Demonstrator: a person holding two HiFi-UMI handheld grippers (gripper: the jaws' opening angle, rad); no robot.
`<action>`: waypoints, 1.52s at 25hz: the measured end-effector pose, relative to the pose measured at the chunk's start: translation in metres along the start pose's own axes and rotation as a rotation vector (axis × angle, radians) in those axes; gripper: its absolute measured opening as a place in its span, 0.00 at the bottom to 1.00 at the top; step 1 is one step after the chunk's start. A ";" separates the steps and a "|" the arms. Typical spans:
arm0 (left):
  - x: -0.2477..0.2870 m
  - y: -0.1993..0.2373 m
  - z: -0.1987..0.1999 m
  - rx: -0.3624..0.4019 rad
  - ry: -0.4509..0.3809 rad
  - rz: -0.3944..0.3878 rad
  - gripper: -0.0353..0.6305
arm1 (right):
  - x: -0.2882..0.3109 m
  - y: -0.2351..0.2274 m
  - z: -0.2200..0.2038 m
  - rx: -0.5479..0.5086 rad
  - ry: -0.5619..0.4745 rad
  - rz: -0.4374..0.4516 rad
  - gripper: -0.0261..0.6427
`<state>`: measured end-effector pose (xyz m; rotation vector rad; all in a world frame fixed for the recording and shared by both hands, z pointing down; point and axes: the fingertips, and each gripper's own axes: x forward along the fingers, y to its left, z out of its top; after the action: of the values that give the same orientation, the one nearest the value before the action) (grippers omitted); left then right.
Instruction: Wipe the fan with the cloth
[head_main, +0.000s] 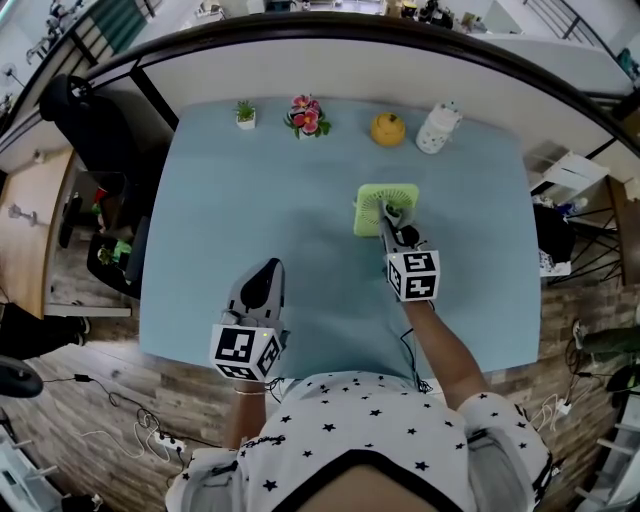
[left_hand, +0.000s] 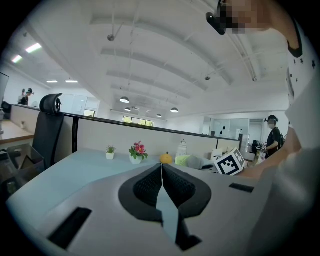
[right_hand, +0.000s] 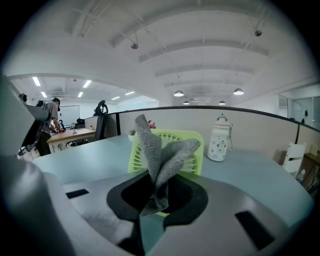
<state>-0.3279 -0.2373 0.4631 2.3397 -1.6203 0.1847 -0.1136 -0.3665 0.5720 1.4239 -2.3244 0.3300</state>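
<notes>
Right gripper (right_hand: 157, 194): jaws clamped on crumpled grey knitted cloth (right_hand: 151, 146), apparently touching square lime-green plastic fan (head_main: 372, 200). Left gripper (left_hand: 161, 174): jaws together, empty, over pale blue table (head_main: 240, 200).

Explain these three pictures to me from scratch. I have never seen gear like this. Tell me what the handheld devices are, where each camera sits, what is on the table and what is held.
No robot here: a person holds a two-fingered gripper in each hand. The head view looks down from a camera on the person's head. The two gripper views come from cameras riding on each gripper, looking forward along it. The marker cubes belong to the grippers. On the pale blue table stand a green fan and, along the back, a small potted plant, pink flowers, a yellow-orange ornament and a white bottle. The right gripper pinches a grey cloth close in front of the fan. The left gripper hangs near the person, fingers together, empty.
</notes>
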 end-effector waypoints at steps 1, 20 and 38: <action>0.001 -0.001 0.000 0.000 0.001 -0.002 0.10 | -0.002 -0.007 -0.001 0.007 0.000 -0.015 0.12; 0.001 -0.006 0.000 0.004 0.000 -0.027 0.10 | -0.020 -0.070 -0.024 0.112 0.026 -0.174 0.12; -0.002 -0.003 -0.001 0.001 0.005 -0.020 0.10 | 0.005 0.067 -0.011 -0.078 0.020 0.150 0.12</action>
<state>-0.3254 -0.2341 0.4633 2.3530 -1.5940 0.1872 -0.1732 -0.3354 0.5845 1.2075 -2.4063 0.2902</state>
